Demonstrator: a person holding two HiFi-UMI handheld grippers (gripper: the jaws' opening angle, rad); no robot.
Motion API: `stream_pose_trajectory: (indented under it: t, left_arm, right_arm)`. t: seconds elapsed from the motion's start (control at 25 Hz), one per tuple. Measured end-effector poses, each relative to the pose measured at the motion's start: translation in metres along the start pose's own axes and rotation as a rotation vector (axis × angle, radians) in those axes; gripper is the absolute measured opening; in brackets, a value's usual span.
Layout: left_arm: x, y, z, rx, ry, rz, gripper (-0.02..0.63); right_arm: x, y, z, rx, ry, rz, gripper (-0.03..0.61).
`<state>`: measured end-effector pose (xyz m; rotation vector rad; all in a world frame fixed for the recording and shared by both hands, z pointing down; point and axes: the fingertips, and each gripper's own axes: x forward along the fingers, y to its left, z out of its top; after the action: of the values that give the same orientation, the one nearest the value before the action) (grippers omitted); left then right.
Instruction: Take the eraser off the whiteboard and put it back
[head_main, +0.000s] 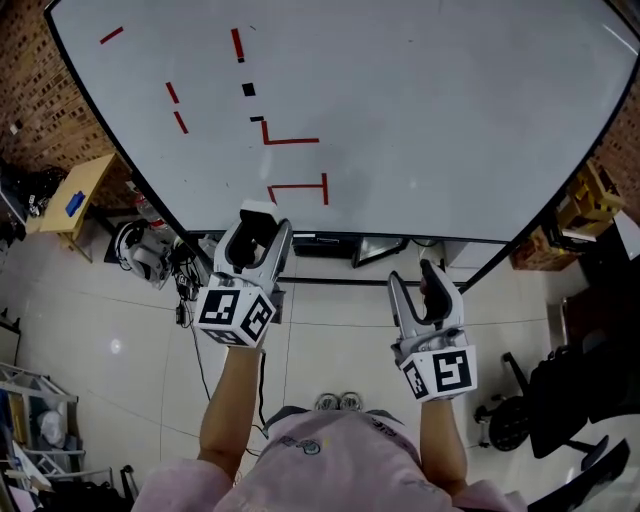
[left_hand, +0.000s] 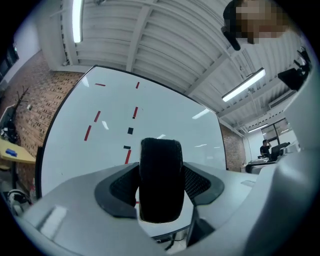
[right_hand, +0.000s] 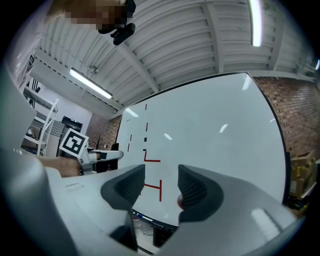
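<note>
The whiteboard (head_main: 420, 110) fills the far side and carries short red strokes (head_main: 292, 140) and small black marks (head_main: 249, 90). My left gripper (head_main: 260, 228) is shut on the eraser (head_main: 258, 213), just in front of the board's lower edge. In the left gripper view the eraser's black felt (left_hand: 160, 180) stands upright between the two pads, apart from the board (left_hand: 165, 120). My right gripper (head_main: 420, 282) hangs lower and to the right, open with nothing between its pads (right_hand: 195, 190). The right gripper view shows the board (right_hand: 210, 135) ahead and the left gripper (right_hand: 95, 155) at the left.
A ledge with pens (head_main: 330, 240) runs under the board. A wooden table (head_main: 80, 195) stands at the left, with cables and gear (head_main: 150, 255) on the floor beside it. At the right are a cardboard box (head_main: 590, 200) and a black office chair (head_main: 565, 400).
</note>
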<state>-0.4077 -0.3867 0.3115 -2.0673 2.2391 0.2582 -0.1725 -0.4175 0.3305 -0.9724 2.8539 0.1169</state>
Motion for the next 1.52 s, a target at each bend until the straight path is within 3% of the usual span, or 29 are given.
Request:
stream_pose_trajectory:
  t: [0.24, 0.52, 0.88, 1.4, 1.52]
  left_arm:
    - [0.080, 0.033, 0.012, 0.123, 0.008, 0.081, 0.265]
    - [0.145, 0.053, 0.017, 0.161, -0.004, 0.156, 0.265]
    - [0.174, 0.078, 0.002, 0.179, 0.018, 0.260, 0.265]
    - [0.182, 0.080, 0.000, 0.168, -0.086, 0.223, 0.268]
    - [0.179, 0.078, -0.001, 0.171, -0.103, 0.207, 0.300]
  right_arm:
    - [-0.008, -0.013, -0.010, -0.002, 0.032, -0.029, 0.201]
    - [-0.022, -0.039, -0.020, -0.019, 0.066, -0.088, 0.201]
    - [-0.034, -0.064, -0.028, -0.026, 0.095, -0.140, 0.201]
    - [-0.034, -0.073, -0.035, -0.034, 0.120, -0.159, 0.201]
    - [-0.033, -0.072, -0.036, -0.036, 0.126, -0.160, 0.201]
